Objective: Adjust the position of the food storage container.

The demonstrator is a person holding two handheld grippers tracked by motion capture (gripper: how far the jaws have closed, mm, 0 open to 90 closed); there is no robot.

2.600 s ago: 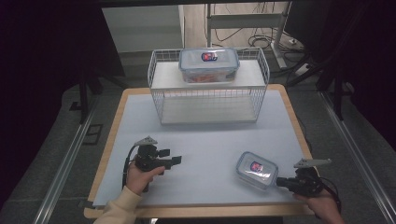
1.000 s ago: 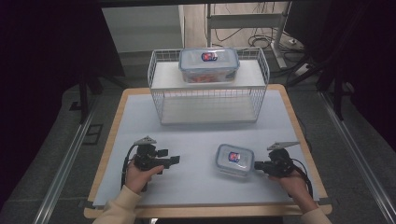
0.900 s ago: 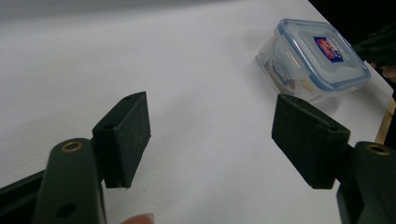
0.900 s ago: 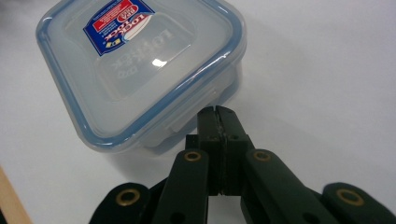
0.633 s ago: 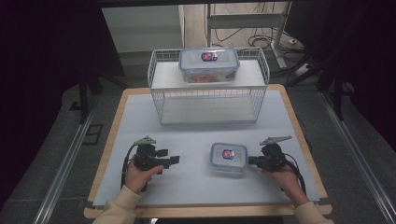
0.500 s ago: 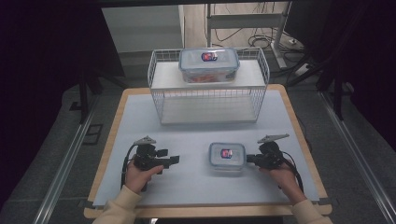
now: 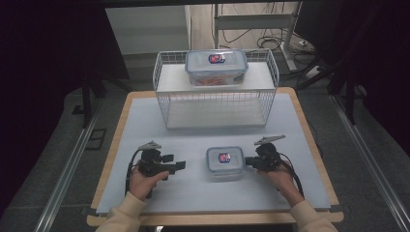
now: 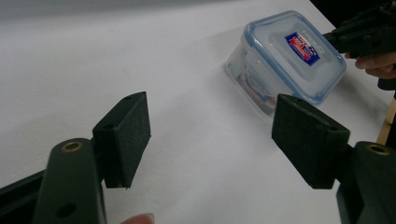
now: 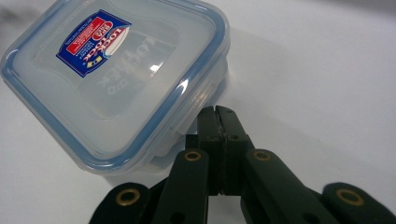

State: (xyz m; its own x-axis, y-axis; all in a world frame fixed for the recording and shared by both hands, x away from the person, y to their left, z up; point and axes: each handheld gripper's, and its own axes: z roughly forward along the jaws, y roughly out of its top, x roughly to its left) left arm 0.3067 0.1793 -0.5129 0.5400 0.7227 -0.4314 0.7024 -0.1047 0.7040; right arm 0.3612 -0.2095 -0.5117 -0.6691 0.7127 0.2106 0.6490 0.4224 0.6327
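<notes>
A small clear box with a blue-rimmed lid (image 7: 224, 162) (image 8: 289, 56) (image 9: 116, 79) lies flat on the white table top, near the front and about mid-width. My right gripper (image 7: 248, 161) (image 9: 216, 112) is shut, with nothing between its pads. Its closed tips rest against the box's right side, just under the lid's rim. It appears again at the far edge of the left gripper view (image 8: 364, 37). My left gripper (image 7: 176, 166) (image 8: 210, 126) is open and holds nothing. It hovers to the left of the box, aimed at it and a short way off.
A white wire rack (image 7: 162, 96) stands at the back of the table. On its top shelf sits a bigger clear lidded box (image 7: 216, 66). The pale table top (image 7: 145, 125) has a wooden edge. Dark floor and rails lie beyond it on both sides.
My shut right gripper has slid left across the table, and the small box has moved left in front of it, toward the table's middle. The left gripper has stayed put.
</notes>
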